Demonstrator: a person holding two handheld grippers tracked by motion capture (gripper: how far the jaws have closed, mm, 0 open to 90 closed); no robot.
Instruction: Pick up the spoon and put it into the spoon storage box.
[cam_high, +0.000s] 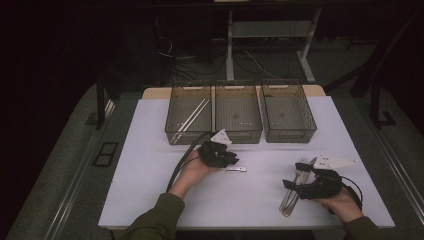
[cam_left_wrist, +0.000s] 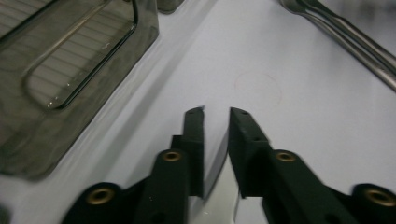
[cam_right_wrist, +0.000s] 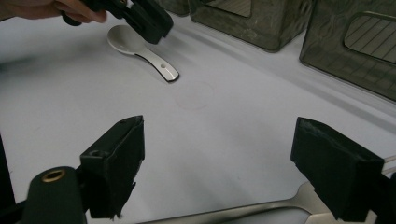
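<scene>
**A:** How far along is the sorting, seen from the high view?

**B:** Barely started, by the look of it. Three smoky, see-through bins (cam_high: 237, 137) with ribbed floors stand in a row at the back of the white table (cam_high: 150, 175). The left one holds a pair of thin pale sticks (cam_high: 192, 117); the other two look empty. The spoon (cam_high: 234, 170) and the forks (cam_high: 291, 197) lie on the table, not yet binned.

**A:** And the left gripper view?

**B:** The left gripper (cam_left_wrist: 216, 114) stands narrow, with the spoon's glossy edge (cam_left_wrist: 219, 186) between the jaws. There seems to be a slim gap on one side, so it probably isn't pinched.

**A:** The right gripper view?

**B:** The right gripper (cam_right_wrist: 219, 140) gapes wide and holds nothing, hovering over a brushed-metal fork handle (cam_right_wrist: 243, 212). Farther off the spoon (cam_right_wrist: 140, 49) rests flat: a smooth rounded bowl and a short handle with a hole.
</scene>
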